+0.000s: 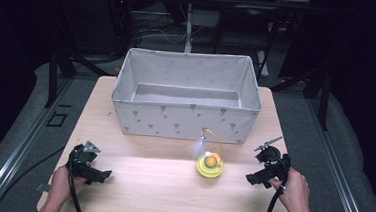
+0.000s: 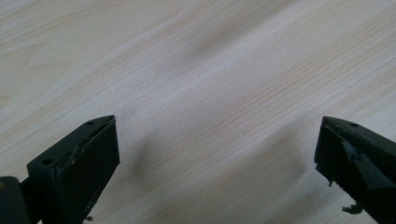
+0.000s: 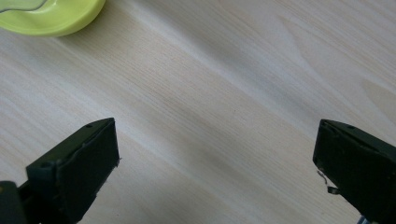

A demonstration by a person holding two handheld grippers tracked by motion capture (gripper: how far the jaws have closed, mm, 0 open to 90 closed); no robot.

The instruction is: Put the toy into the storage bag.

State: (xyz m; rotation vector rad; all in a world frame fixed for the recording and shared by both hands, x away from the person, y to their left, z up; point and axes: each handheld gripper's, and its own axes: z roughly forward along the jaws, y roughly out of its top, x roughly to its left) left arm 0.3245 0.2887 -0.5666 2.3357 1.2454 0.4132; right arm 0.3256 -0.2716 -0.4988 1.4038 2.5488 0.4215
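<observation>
Pale wood grain covered the tabletop (image 1: pixel 170 185), and both hands rested at its near edge. At the near left corner the left hand (image 1: pixel 61 185) held the left gripper (image 1: pixel 102 174) low over the boards, its grey three-cornered plate (image 1: pixel 91 147) on top and its cable trailing off toward the person. In the left gripper view the two black jaws stood wide apart with bare wood between them, so it was released. At the near right the right hand (image 1: pixel 293 189) held the right gripper (image 1: pixel 251 179), pointed inward toward the middle of the tabletop. Its own view likewise showed the jaws spread wide over bare wood, gripping nothing, with the rim of a yellow-green dish (image 3: pixel 51 17) at the upper left corner.

Farther in, near the centre and between the two grippers, that dish (image 1: pixel 209 166) sat on the wood, well apart from both. An orange ball (image 1: pixel 211 161) lay in it, and a thin curved wire (image 1: pixel 216 138) rose from it with something pale and wispy hanging at its tip.

Just behind the dish stood a grey fabric box (image 1: pixel 185 121), open-topped, printed with small dark motifs, taking up the far part of the tabletop.
</observation>
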